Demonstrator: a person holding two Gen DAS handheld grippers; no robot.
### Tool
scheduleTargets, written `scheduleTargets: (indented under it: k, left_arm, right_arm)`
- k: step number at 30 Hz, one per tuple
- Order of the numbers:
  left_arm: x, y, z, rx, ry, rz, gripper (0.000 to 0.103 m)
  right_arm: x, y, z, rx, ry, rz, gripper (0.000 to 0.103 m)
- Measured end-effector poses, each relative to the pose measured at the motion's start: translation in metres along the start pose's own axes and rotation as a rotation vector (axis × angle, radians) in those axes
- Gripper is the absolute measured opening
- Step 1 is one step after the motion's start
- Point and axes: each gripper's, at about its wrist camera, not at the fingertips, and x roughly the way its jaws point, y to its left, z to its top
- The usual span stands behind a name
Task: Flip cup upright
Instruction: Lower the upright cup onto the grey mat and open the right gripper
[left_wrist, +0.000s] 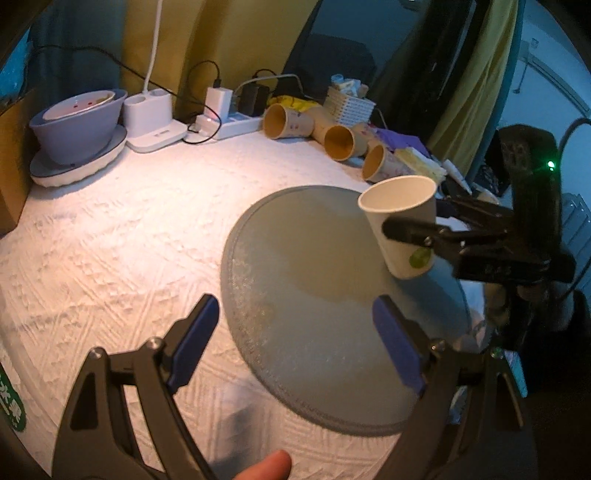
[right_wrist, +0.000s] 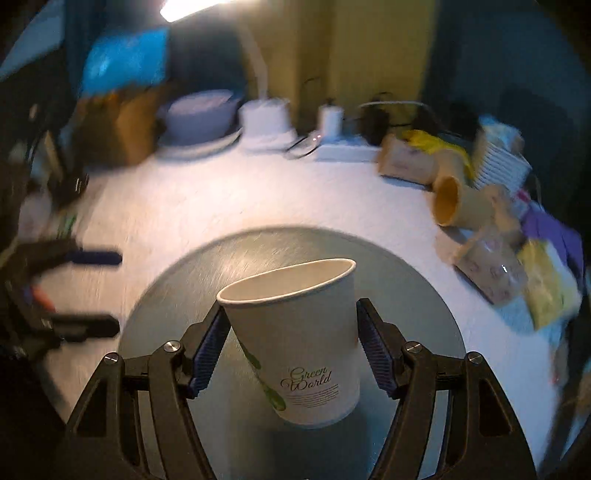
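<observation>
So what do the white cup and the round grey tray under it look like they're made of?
The cup looks like paper: matte white wall, rolled rim, printed "Green World" logo. The tray could be frosted plastic or brushed metal: dull grey with faint streaks and a soft sheen; the look leaves that open.

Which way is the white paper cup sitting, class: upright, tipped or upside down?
Nearly upright, tilted slightly. The cup has its open mouth facing up, its base low over the grey tray, and the right gripper clamps its sides.
</observation>
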Motion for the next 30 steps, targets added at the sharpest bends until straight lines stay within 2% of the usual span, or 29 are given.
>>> scheduleTargets:
  k: [3, 8, 10, 13, 18, 30]
  left_arm:
    - [0.004, -0.008, 0.004, 0.01, 0.004, 0.0, 0.086]
    - [0.013, -0.018, 0.009, 0.017, 0.016, 0.002, 0.086]
    - [0.017, -0.018, 0.011, -0.009, 0.019, -0.003, 0.086]
    - [0.019, -0.02, 0.012, -0.031, 0.015, -0.016, 0.086]
    - [0.023, -0.032, 0.015, 0.006, 0.022, -0.013, 0.086]
    - [0.021, -0.04, 0.014, 0.025, 0.013, 0.007, 0.086]
  right_arm:
    - [-0.003, -0.011, -0.003, 0.042, -0.047, 0.021, 0.071]
    - [-0.003, -0.02, -0.015, 0.086, -0.055, 0.061, 0.072]
    - [-0.006, -0.02, -0.021, 0.099, -0.065, 0.077, 0.072]
    - [-0.011, -0.022, -0.028, 0.114, -0.079, 0.082, 0.072]
    - [-0.023, -0.025, -0.032, 0.136, -0.121, 0.095, 0.072]
    - [-0.025, -0.021, -0.035, 0.129, -0.139, 0.103, 0.073]
